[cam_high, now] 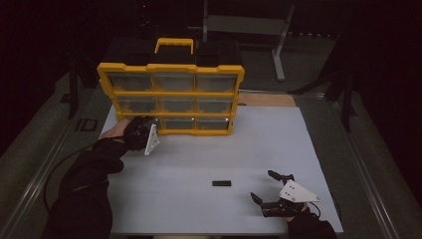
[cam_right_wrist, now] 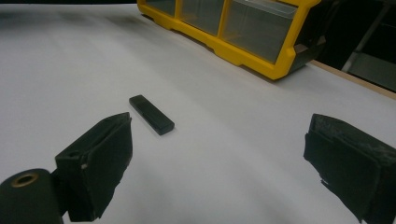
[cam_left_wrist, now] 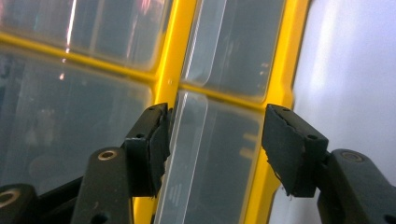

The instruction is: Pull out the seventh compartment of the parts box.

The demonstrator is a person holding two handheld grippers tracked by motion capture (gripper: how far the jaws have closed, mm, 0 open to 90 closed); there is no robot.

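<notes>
A yellow organizer with clear drawers and a carry handle stands upright at the back of the white table. My left gripper is at its lower left corner, held by a gloved hand. In the left gripper view, my left gripper is open, its jaws straddling one clear drawer between a yellow divider and the outer frame. A small black stick lies flat on the table. My right gripper rests just right of it, open and empty. In the right gripper view, the stick lies ahead of my right gripper.
A metal stand rises behind the table, and a wooden strip shows at the table's back right edge. Dark floor surrounds the table. A cable trails from my left gripper off the table's left side.
</notes>
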